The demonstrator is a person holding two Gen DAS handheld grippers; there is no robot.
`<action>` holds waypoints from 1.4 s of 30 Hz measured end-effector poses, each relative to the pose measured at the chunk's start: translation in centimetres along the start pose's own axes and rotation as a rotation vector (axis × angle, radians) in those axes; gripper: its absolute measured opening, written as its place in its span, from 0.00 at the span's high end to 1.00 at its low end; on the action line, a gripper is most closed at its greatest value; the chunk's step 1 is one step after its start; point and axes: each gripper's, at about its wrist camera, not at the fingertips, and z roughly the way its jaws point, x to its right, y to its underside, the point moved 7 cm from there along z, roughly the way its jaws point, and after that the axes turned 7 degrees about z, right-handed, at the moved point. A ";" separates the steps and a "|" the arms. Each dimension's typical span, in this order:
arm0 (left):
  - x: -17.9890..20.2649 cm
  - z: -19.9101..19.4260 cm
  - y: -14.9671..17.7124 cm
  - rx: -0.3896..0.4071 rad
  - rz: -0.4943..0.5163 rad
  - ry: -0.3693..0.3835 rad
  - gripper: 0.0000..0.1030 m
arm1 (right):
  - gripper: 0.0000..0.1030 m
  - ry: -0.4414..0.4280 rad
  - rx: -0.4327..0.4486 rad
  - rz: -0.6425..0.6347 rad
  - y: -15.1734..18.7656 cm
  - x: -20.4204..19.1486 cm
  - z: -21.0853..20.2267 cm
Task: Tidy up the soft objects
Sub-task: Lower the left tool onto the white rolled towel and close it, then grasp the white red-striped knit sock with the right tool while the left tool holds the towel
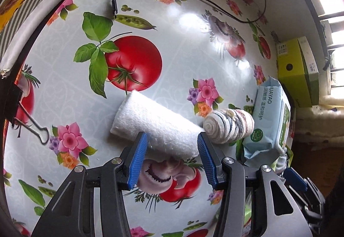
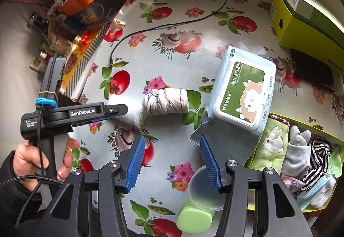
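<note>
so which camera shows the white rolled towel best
The left wrist view: the white rolled towel lies nearly whole and close, just past the open left tongs. In the right wrist view the towel is small, overexposed and partly hidden behind the left tongs.

We see our black left gripper (image 2: 120,113), blue-padded, stamped GenRobot.AI, cable trailing below, dark sleeve (image 2: 8,174) behind it.

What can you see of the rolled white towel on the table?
The rolled white towel is a fluffy, terry-looking cloth rolled into a thick cylinder, lying on its side on the flowered tablecloth. One end lies against the striped sock roll; whether they touch is unclear. The left claw points down at it, open, blue pads either side of one end, not pressing. In the right wrist view that claw partly hides it.
</note>
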 end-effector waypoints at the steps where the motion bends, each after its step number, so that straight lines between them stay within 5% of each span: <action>1: 0.0 0.1 -0.4 0.004 -0.004 -0.003 0.52 | 0.48 0.001 -0.001 0.001 0.0 0.0 0.0; 7: 0.6 0.9 -2.5 0.020 0.047 -0.075 0.52 | 0.48 0.004 -0.006 0.002 -0.3 0.1 0.4; 16: 2.7 2.1 -3.4 0.042 0.332 -0.188 0.58 | 0.48 -0.019 -0.037 0.007 -0.8 -0.7 1.7; 21: 1.3 1.5 -2.5 0.040 0.361 -0.142 0.73 | 0.48 -0.080 -0.100 0.077 -0.8 -1.5 3.8; 34: -1.9 -0.9 -1.4 0.077 0.409 -0.116 0.74 | 0.46 -0.062 -0.179 0.288 -3.4 -1.7 9.0; 42: -2.7 -0.7 -1.9 0.080 0.365 -0.112 0.74 | 0.45 0.012 -0.188 0.017 -5.6 -4.4 10.6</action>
